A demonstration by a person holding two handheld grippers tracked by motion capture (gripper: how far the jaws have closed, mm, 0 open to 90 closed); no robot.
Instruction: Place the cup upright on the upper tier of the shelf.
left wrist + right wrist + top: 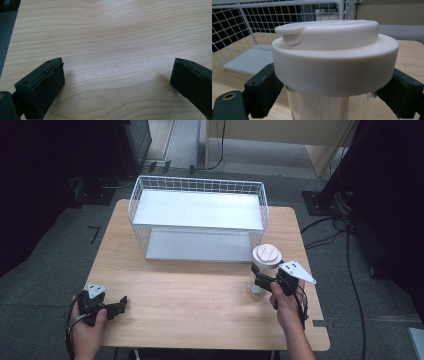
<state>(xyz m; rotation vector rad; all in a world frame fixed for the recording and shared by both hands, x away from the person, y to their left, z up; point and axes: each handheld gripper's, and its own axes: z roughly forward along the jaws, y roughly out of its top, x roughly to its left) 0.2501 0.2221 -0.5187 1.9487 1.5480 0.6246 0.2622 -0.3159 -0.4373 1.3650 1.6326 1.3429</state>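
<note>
A clear plastic jar (263,266) with a cream-white lid (332,60) stands upright on the wooden table (200,295), just in front of the right end of a white wire basket (197,217). My right gripper (261,282) is shut on the jar, its black jaws pressed against both sides of the clear body just under the lid (332,100). My left gripper (121,305) rests low over the table near the front left corner. It is open, with bare wood between its jaws (117,67).
The wire basket has a grey upper shelf (197,210) and a grey floor panel (197,247), and its open front faces me. Table edges run close to both hands. Black cables (350,245) and dark stands lie on the floor at the right.
</note>
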